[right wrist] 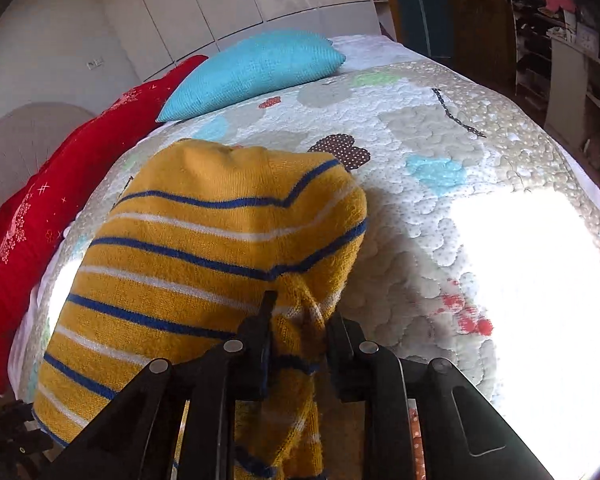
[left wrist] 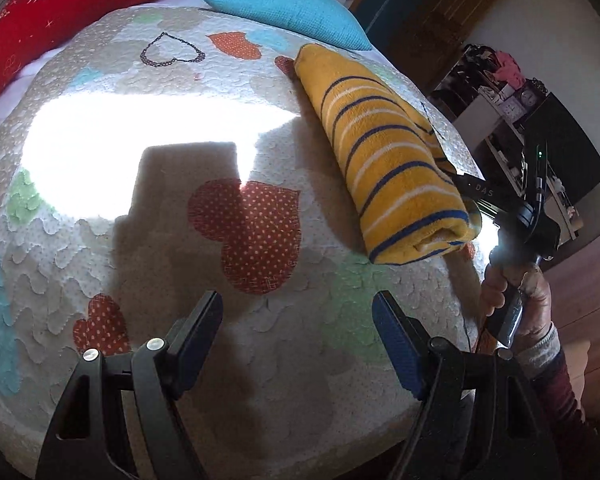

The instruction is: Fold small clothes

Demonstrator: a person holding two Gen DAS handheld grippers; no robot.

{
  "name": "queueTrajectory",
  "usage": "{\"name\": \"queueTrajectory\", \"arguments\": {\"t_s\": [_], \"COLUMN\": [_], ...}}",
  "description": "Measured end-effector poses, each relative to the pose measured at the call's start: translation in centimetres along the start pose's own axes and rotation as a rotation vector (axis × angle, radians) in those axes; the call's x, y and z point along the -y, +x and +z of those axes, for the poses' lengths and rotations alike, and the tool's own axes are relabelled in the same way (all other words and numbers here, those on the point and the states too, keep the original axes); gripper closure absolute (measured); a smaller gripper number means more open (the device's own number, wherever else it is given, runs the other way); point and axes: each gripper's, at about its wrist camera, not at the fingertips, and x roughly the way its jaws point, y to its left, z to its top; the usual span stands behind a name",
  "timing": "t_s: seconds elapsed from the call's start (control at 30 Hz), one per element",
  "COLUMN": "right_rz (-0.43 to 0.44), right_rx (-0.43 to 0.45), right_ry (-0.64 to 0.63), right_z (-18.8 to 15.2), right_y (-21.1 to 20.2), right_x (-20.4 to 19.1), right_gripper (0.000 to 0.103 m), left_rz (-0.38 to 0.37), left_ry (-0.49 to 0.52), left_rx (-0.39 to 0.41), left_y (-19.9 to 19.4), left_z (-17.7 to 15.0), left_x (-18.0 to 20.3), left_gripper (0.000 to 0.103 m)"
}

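R gripper point(right wrist: 298, 316) clamps striped garment point(right wrist: 204, 248), tips buried; L gripper point(left wrist: 298, 320) spread, holding nothing.

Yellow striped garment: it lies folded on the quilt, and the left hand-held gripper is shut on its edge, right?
Wrong hand. The right hand-held gripper is shut on the garment, as the right wrist view shows. The left hand-held gripper is open over the quilt.
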Motion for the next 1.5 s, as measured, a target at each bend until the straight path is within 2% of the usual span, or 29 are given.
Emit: {"name": "queueTrajectory", "arguments": {"t_s": [0.07, 0.23, 0.3, 0.37, 0.43, 0.47, 0.53, 0.57, 0.6, 0.63, 0.73, 0.9, 0.97, 1.0, 1.03, 1.1, 1.27, 1.33, 1.4, 1.5], "right_rz": [0.012, 0.016, 0.062, 0.131, 0.194, 0.202, 0.152, 0.081, 0.029, 0.019, 0.035, 0.017, 0.043, 0.054, 0.062, 0.061, -0.001, -0.059, -0.110, -0.131], "right_rx": [-0.004, 0.156, 0.166, 0.138, 0.085, 0.061, -0.006, -0.046, -0.079, -0.093, -0.098, -0.119, -0.068, -0.030, 0.005, 0.055, 0.042, 0.039, -0.002, -0.034], "right_ry": [0.003, 0.035, 0.041, 0.030, 0.020, 0.012, -0.034, -0.067, -0.098, -0.112, -0.106, -0.169, -0.147, -0.138, -0.132, -0.132, -0.206, -0.289, -0.355, -0.344], "right_z": [0.4, 1.2, 1.1, 0.9, 0.2, -0.3, -1.5, -2.0, -2.6, -3.0, -2.9, -2.4, -1.5, -0.8, 0.0, 1.8, 5.4, 5.7, 5.7, 5.6], "right_y": [-0.7, -5.9, -6.8, -6.8, -6.0, -5.3, -3.6, -2.4, -1.2, -0.5, -0.3, -1.6, -3.6, -4.5, -5.2, -5.5, -0.7, 1.7, 4.6, 7.2], "right_x": [0.3, 1.0, 0.8, 0.0, -0.7, -1.1, -1.5, -1.5, -1.3, -1.0, -0.5, -1.4, -1.7, -2.0, -2.4, -3.6, -8.6, -11.1, -12.9, -13.1], "right_gripper": [0.062, 0.060, 0.062, 0.076, 0.077, 0.077, 0.077, 0.084, 0.085, 0.085, 0.085, 0.082, 0.078, 0.074, 0.065, 0.060, 0.060, 0.060, 0.060, 0.056], "left_rz": [-0.004, -0.027, -0.020, -0.022, -0.003, 0.049, 0.147, 0.159, 0.158, 0.147, 0.152, 0.102, 0.120, 0.138, 0.159, 0.194, 0.221, 0.234, 0.257, 0.289], "left_ry": [0.022, 0.101, 0.146, 0.164, 0.178, 0.196, 0.219, 0.218, 0.211, 0.201, 0.215, 0.150, 0.179, 0.194, 0.203, 0.204, 0.126, 0.102, 0.097, 0.106], "left_rx": [0.013, 0.092, 0.118, 0.119, 0.093, 0.065, -0.027, -0.072, -0.105, -0.103, -0.053, -0.022, 0.034, 0.057, 0.079, 0.118, 0.167, 0.187, 0.207, 0.236], "left_y": [-0.5, -1.8, -1.2, 0.4, 2.7, 4.1, 7.2, 8.5, 9.5, 10.0, 9.5, 6.4, 4.2, 3.3, 2.4, 1.0, -1.3, -2.3, -3.1, -4.1], "left_z": [0.6, 3.8, 5.2, 6.5, 7.4, 7.6, 6.9, 6.3, 5.6, 4.9, 4.3, 3.3, 2.1, 1.5, 0.9, 0.0, -1.2, -1.8, -2.3, -2.7], "left_x": [0.9, 4.6, 6.3, 7.5, 8.1, 8.2, 7.7, 7.3, 6.7, 6.3, 6.1, 5.3, 5.2, 5.1, 5.0, 4.4, 2.1, 1.3, 0.6, -0.3], "left_gripper": [0.027, 0.027, 0.027, 0.027, 0.027, 0.027, 0.027, 0.027, 0.026, 0.026, 0.022, 0.022, 0.022, 0.021, 0.020, 0.020, 0.020, 0.020, 0.018, 0.017]}}
